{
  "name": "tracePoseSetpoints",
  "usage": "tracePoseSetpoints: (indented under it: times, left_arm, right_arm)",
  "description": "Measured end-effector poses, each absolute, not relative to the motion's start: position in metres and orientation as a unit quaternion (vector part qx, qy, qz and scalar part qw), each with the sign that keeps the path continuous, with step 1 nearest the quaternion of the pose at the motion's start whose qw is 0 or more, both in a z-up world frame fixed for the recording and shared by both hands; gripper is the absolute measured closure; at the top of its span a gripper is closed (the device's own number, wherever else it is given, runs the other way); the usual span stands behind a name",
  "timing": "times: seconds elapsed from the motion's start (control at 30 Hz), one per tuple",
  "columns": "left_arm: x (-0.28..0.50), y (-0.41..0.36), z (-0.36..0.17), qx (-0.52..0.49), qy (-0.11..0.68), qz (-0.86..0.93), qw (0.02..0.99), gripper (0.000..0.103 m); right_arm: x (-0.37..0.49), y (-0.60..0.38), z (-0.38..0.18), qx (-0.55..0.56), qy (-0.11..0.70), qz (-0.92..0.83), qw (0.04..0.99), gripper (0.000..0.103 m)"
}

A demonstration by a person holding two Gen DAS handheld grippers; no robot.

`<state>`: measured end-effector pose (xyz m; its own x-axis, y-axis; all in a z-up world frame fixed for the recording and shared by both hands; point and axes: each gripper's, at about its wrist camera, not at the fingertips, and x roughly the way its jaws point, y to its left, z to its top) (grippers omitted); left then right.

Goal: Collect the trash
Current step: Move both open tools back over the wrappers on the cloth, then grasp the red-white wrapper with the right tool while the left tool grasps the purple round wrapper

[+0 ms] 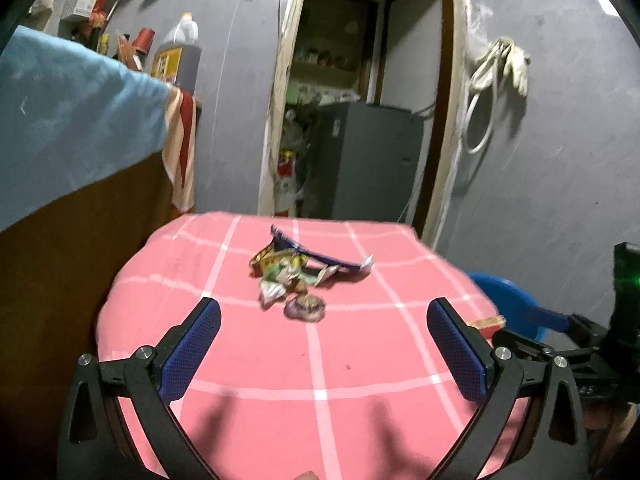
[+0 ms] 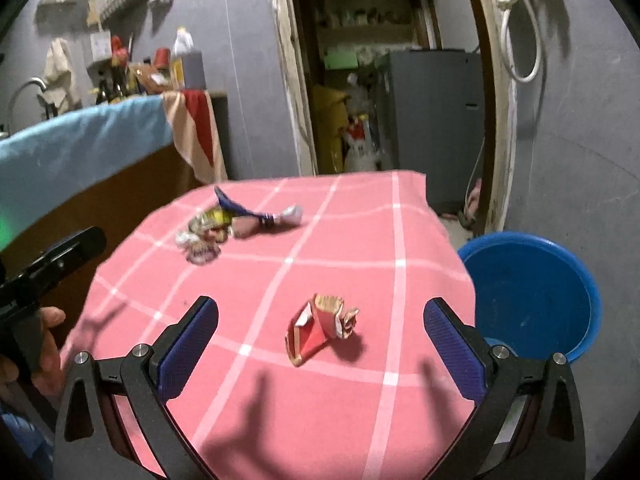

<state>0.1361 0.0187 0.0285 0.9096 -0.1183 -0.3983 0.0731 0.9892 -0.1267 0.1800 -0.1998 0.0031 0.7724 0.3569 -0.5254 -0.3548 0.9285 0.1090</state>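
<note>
A pile of crumpled wrappers (image 1: 289,276) with a dark blue wrapper (image 1: 320,254) lies on the pink checked table (image 1: 360,360), ahead of my open, empty left gripper (image 1: 324,320). In the right wrist view the same pile (image 2: 208,232) and blue wrapper (image 2: 248,210) sit far left. A crushed red carton (image 2: 320,328) lies between and just ahead of the fingers of my open, empty right gripper (image 2: 320,320). A blue basin (image 2: 532,292) stands right of the table, also showing in the left wrist view (image 1: 508,300).
A wooden counter under a light blue cloth (image 1: 72,120) stands left of the table. A doorway with a grey fridge (image 1: 372,160) is behind. The left gripper's handle (image 2: 48,268) shows at the left edge of the right wrist view.
</note>
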Motion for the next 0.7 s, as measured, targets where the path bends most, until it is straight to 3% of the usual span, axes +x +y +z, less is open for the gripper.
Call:
tracePoseSetpoints:
  times: [0.1, 0.17, 0.23, 0.33, 0.47, 0.5, 0.7]
  left_arm:
    - [0.149, 0.017, 0.022, -0.049, 0.232, -0.043, 0.97, 0.002]
    - [0.16, 0.017, 0.016, -0.052, 0.256, -0.04, 0.964, 0.002]
    - [0.171, 0.019, 0.01, -0.059, 0.282, -0.043, 0.957, 0.003]
    - [0.184, 0.022, 0.006, -0.071, 0.306, -0.046, 0.948, 0.005]
    - [0.207, 0.023, 0.001, -0.078, 0.338, -0.048, 0.937, 0.025]
    - [0.212, 0.023, 0.0, -0.08, 0.345, -0.048, 0.934, 0.031]
    - [0.238, 0.025, -0.008, -0.09, 0.378, -0.045, 0.92, 0.048]
  right_arm:
    - [0.186, -0.197, -0.004, -0.01, 0.298, 0.184, 0.937, 0.001]
    - [0.191, -0.195, -0.008, -0.016, 0.311, 0.184, 0.932, 0.007]
    - [0.196, -0.191, -0.014, -0.028, 0.328, 0.184, 0.926, 0.022]
    - [0.204, -0.187, -0.021, -0.035, 0.348, 0.19, 0.917, 0.03]
    - [0.21, -0.183, -0.029, -0.04, 0.368, 0.202, 0.907, 0.042]
    - [0.212, -0.182, -0.03, -0.041, 0.374, 0.206, 0.903, 0.05]
    - [0.221, -0.178, -0.031, -0.047, 0.387, 0.218, 0.895, 0.066]
